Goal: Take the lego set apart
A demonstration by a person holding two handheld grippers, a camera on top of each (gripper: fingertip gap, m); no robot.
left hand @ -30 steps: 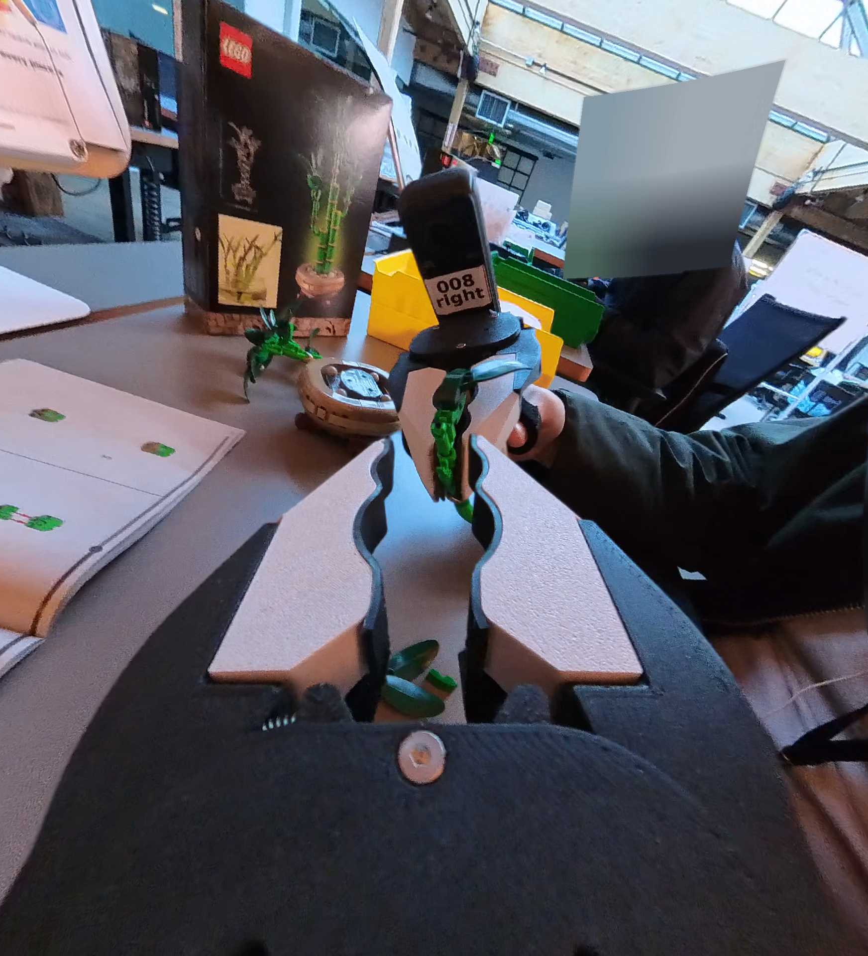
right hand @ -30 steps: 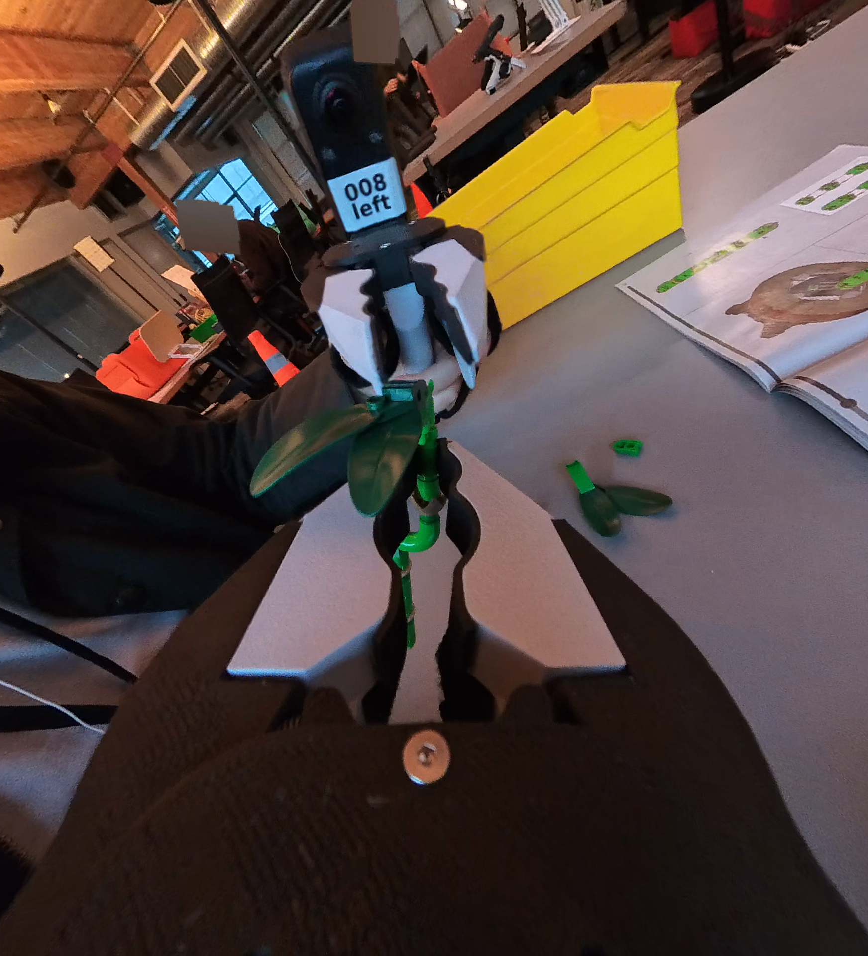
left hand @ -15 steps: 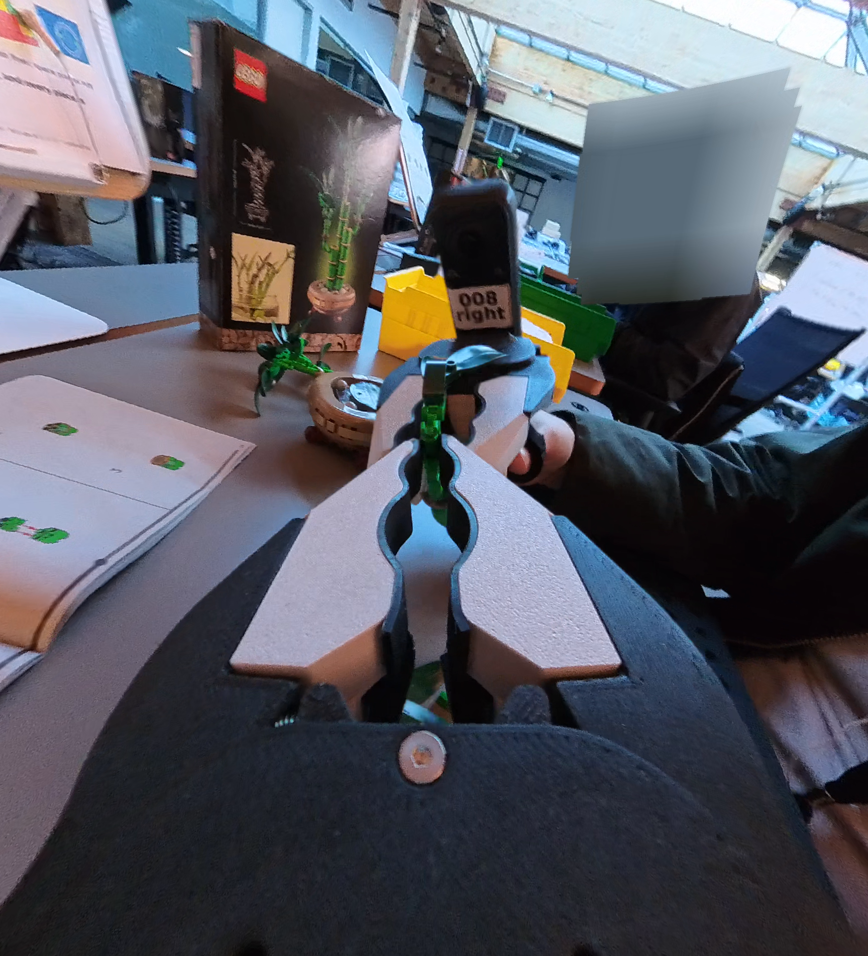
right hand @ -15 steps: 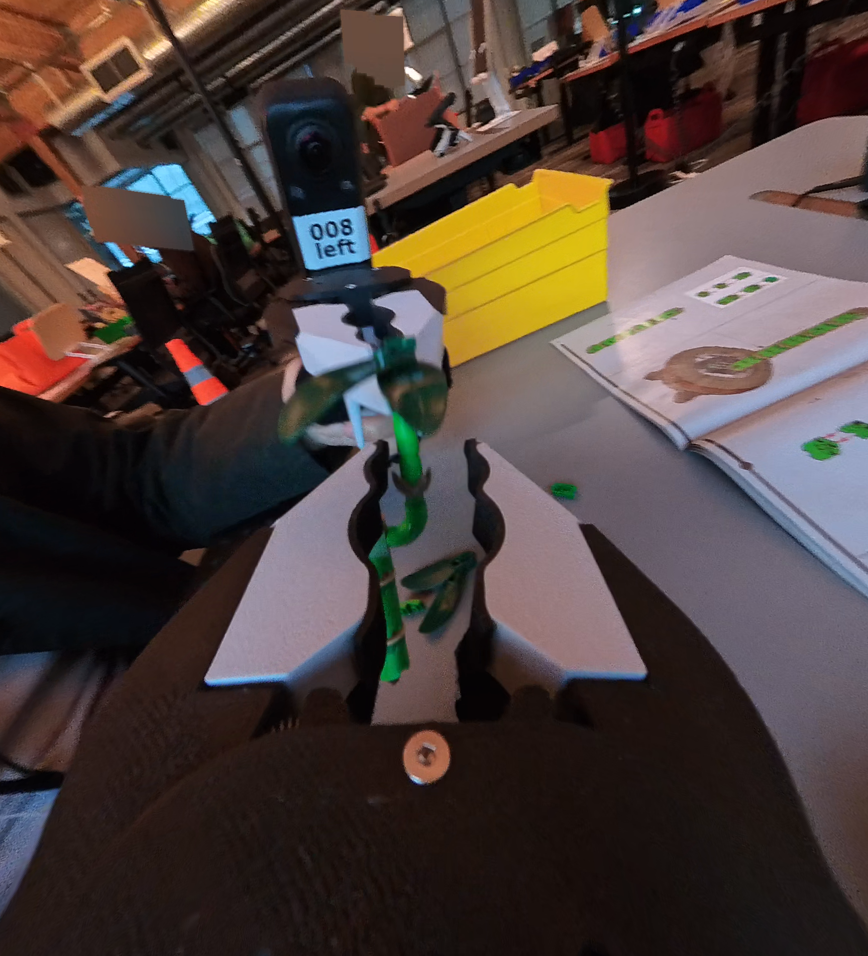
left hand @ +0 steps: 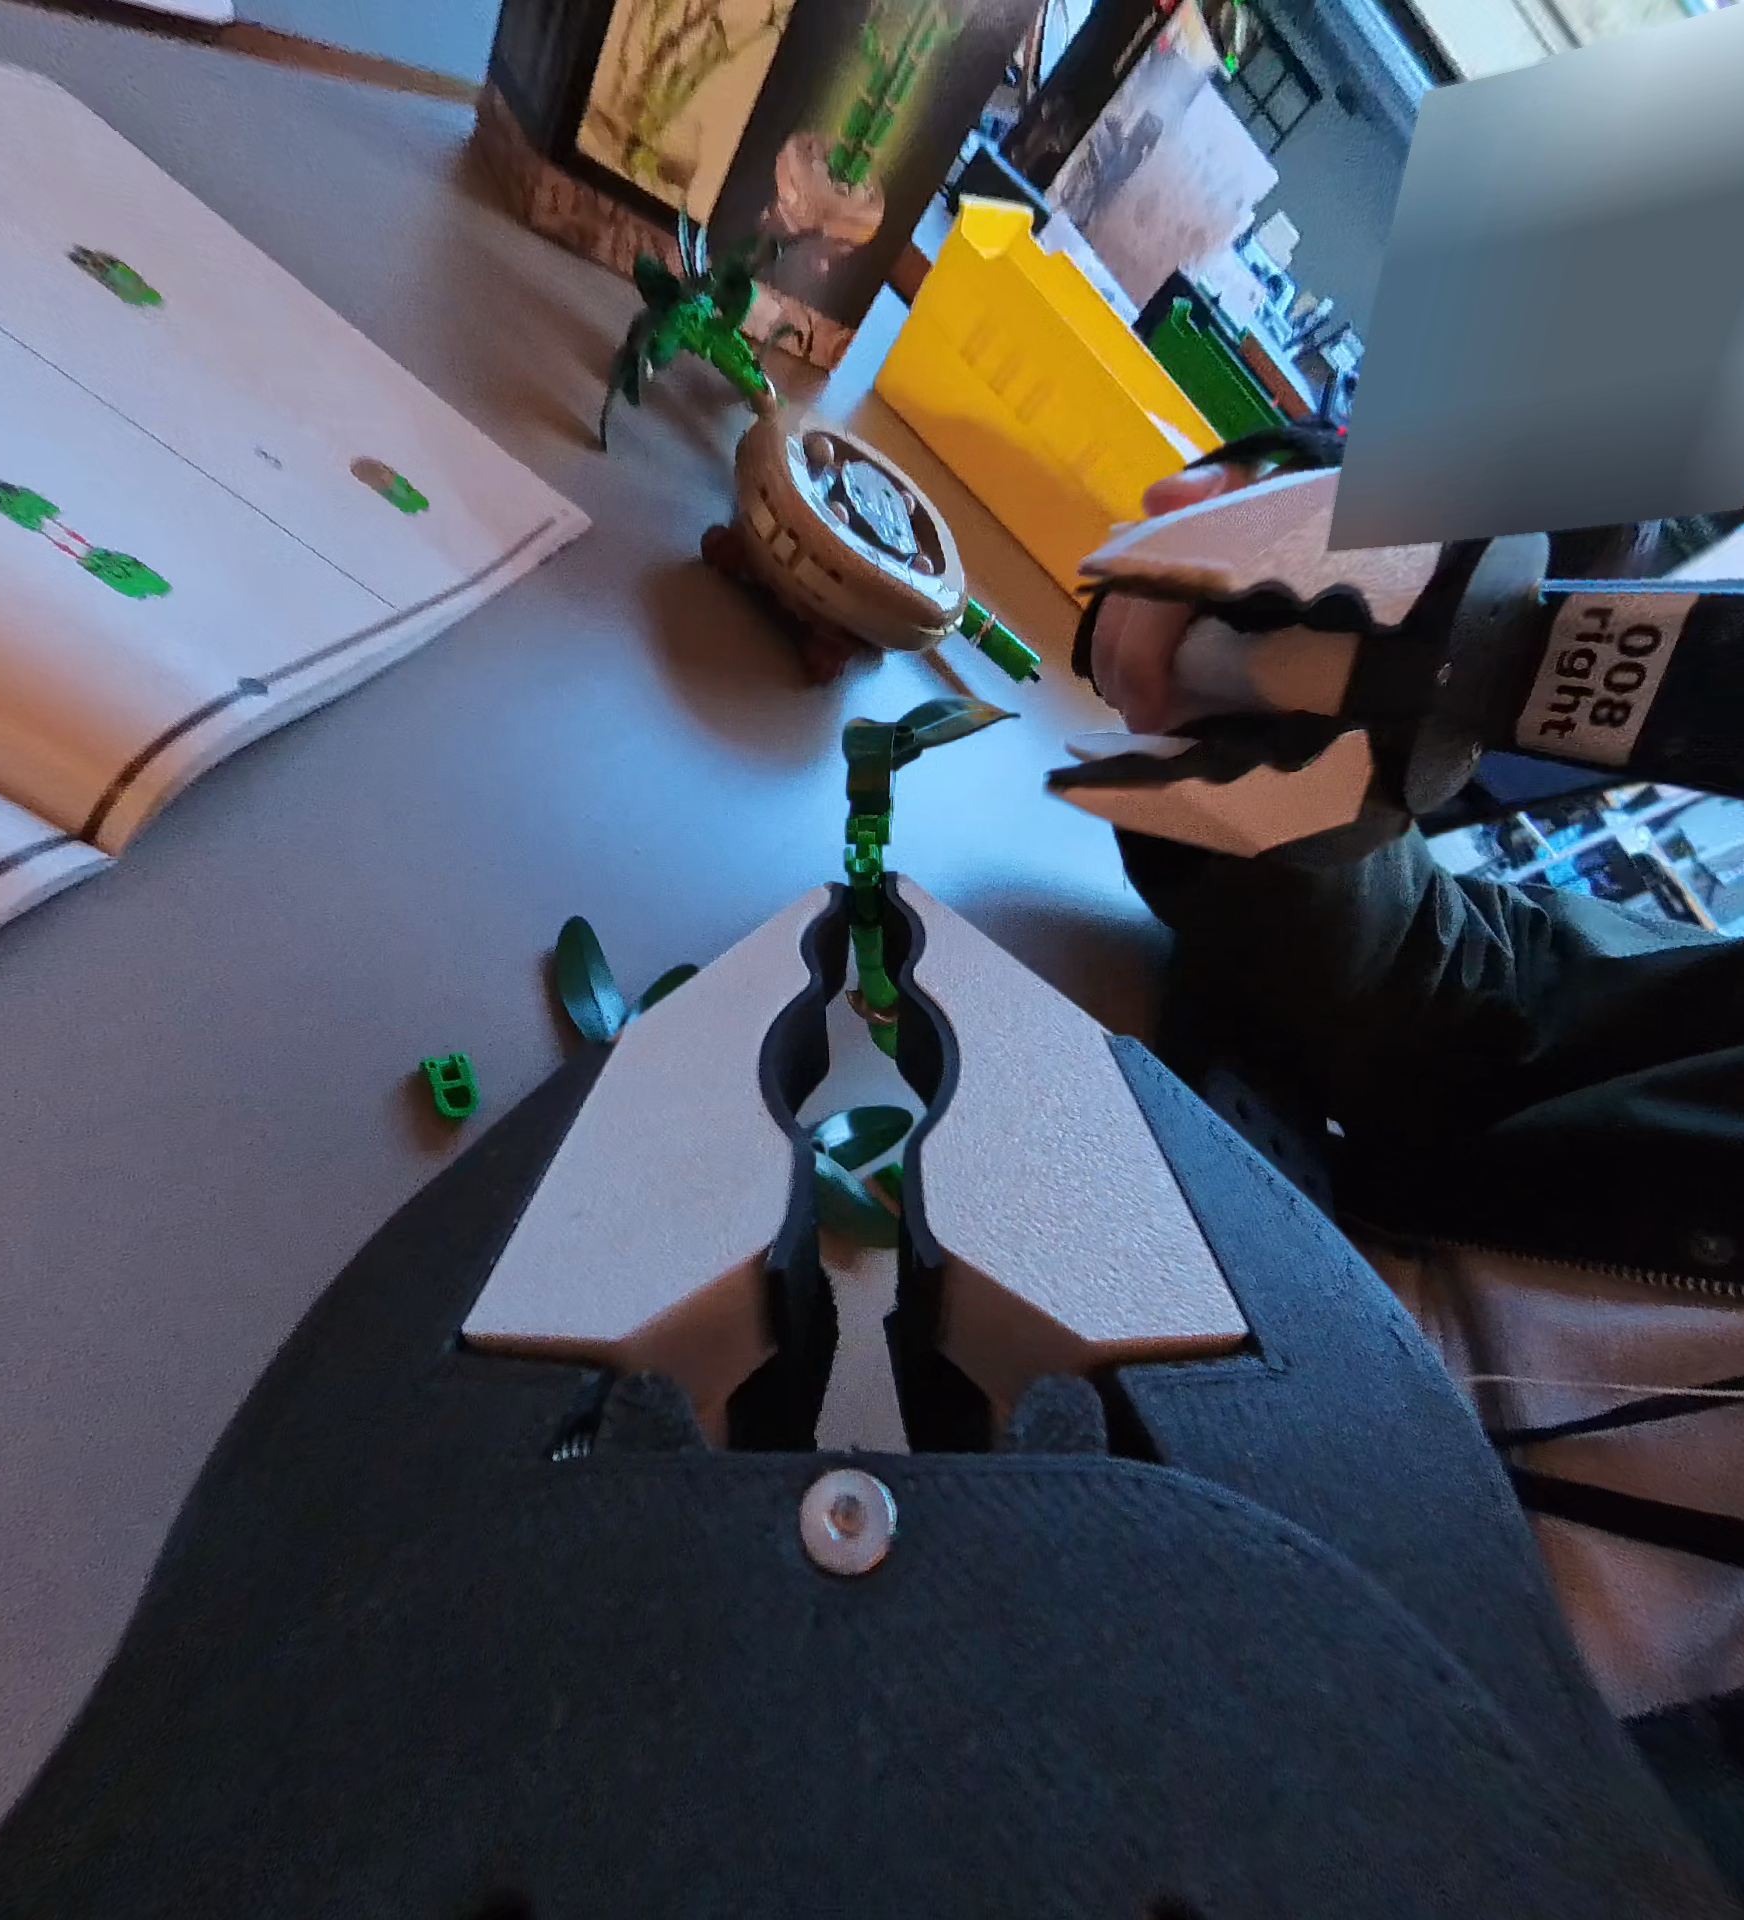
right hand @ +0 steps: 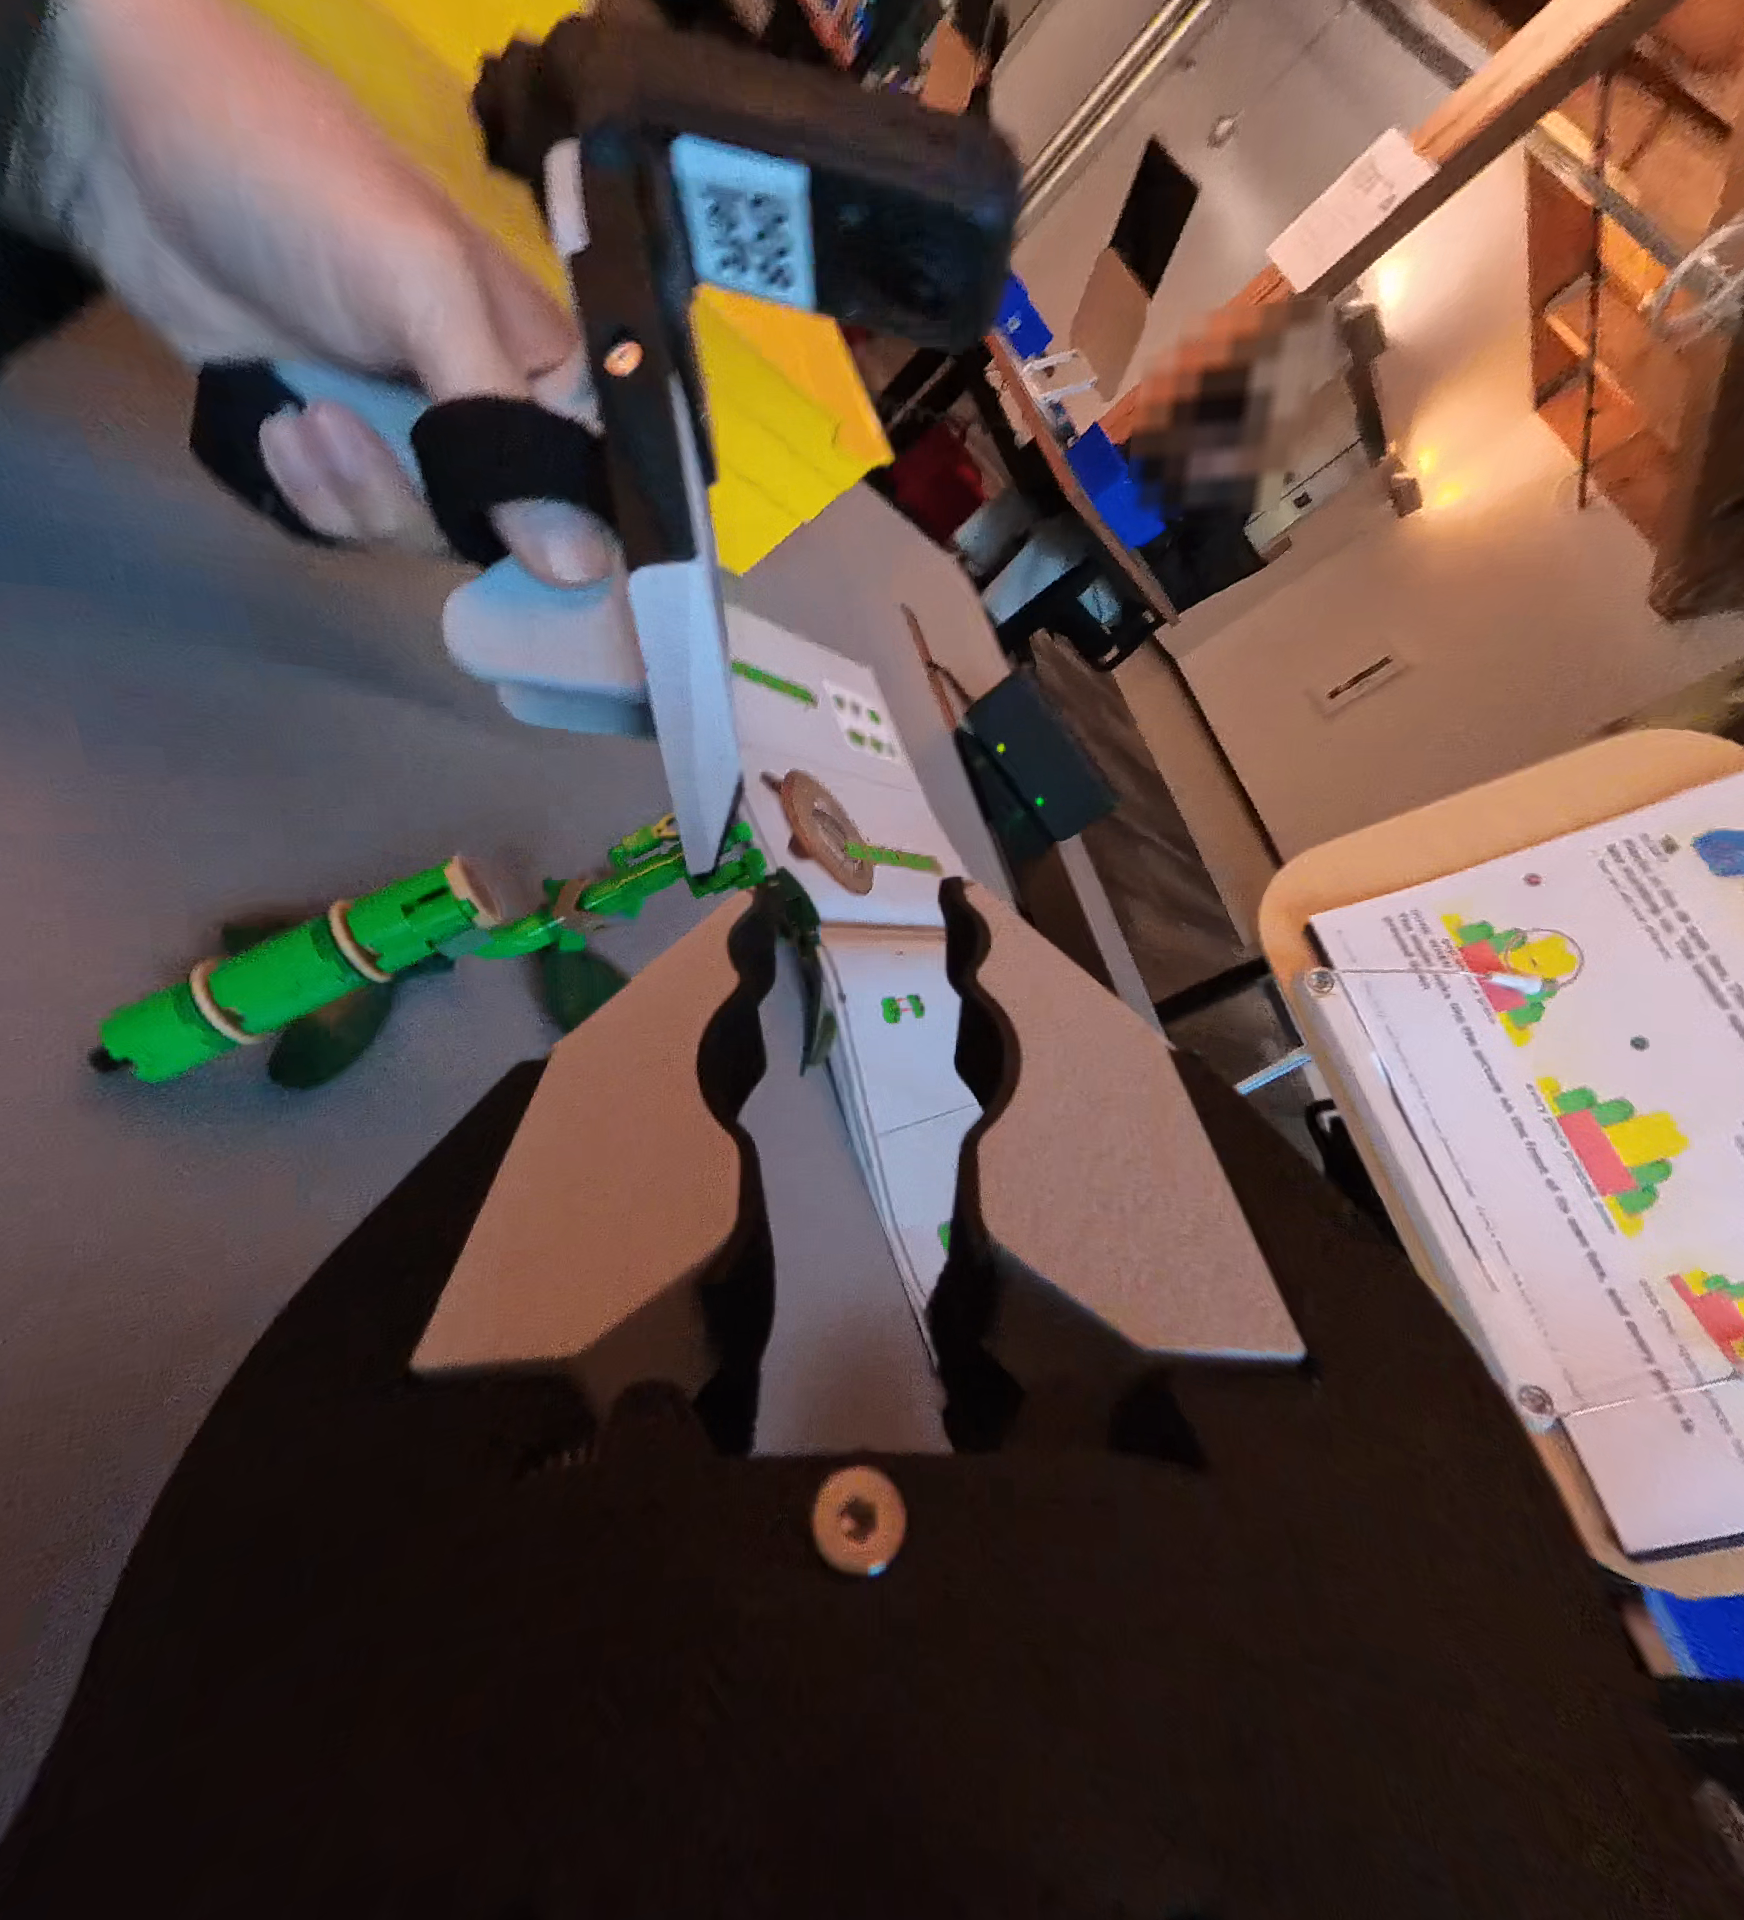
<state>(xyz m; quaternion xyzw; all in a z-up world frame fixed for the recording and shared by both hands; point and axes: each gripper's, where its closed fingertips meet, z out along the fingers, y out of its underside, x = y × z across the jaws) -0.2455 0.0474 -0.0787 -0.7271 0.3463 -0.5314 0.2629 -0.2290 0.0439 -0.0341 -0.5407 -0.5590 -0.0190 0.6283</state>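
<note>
My left gripper (left hand: 868, 902) is shut on a thin green lego stem (left hand: 866, 831). The stem sticks out past the tips and ends in a dark green leaf (left hand: 935, 719). In the right wrist view the left gripper (right hand: 712, 857) shows side-on, pinching the same stem. From there a thick green bamboo stalk with tan rings (right hand: 296, 977) runs off to the left. My right gripper (right hand: 852, 904) is open, and the stem's end leaf (right hand: 808, 966) hangs between its fingers near the left one. It also shows open in the left wrist view (left hand: 1070, 675), to the right of the stem.
A tan lego pot (left hand: 847, 540), a leafy green piece (left hand: 702, 312), the set's box (left hand: 743, 135) and a yellow bin (left hand: 1034, 384) stand behind. An open booklet (left hand: 172, 416) lies left. Loose leaves (left hand: 587, 987) and a small green part (left hand: 449, 1086) lie on the table. A clipboard sheet (right hand: 1574, 1091) stands right. The grippers' ends are close to 5 cm from one another.
My left gripper has closed on the stem and tilted down toward the table. My right gripper has opened, let the stem go and swung to the side.
</note>
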